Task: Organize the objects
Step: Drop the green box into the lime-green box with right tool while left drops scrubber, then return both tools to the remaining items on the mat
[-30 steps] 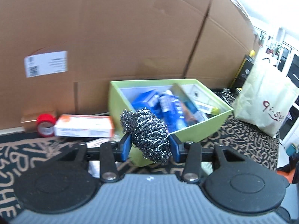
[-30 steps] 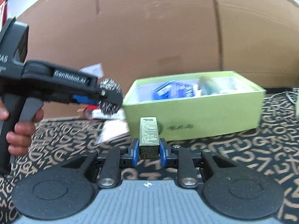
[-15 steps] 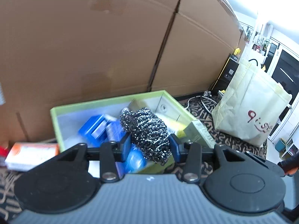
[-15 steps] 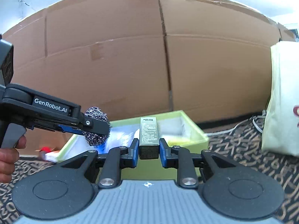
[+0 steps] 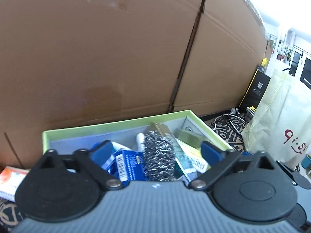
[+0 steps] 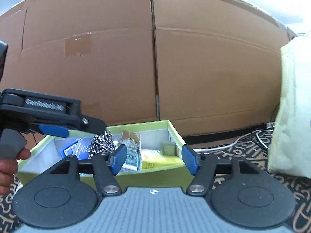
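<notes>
A light green box point(image 5: 116, 125) point(image 6: 151, 178) sits on the patterned mat and holds several packets. My left gripper point(image 5: 156, 151) is open above the box. The steel wool scourer point(image 5: 158, 155) point(image 6: 102, 143) lies free in the box between blue packets point(image 5: 128, 165) and a clear packet. My right gripper point(image 6: 153, 159) is open just in front of the box. The small olive box point(image 6: 168, 148) rests inside at the box's right end, next to a yellow packet point(image 6: 155, 159). The left gripper point(image 6: 85, 124) also shows in the right wrist view, over the box's left part.
Tall cardboard cartons point(image 5: 136, 48) stand right behind the box. A cream tote bag point(image 5: 281, 116) point(image 6: 291, 106) stands at the right, with cables point(image 5: 231, 118) beside it. An orange and white carton point(image 5: 9, 176) lies left of the box.
Both grippers have opened. The left one let the scourer drop into the green box, and the right one let go of the olive box, which now lies inside.
</notes>
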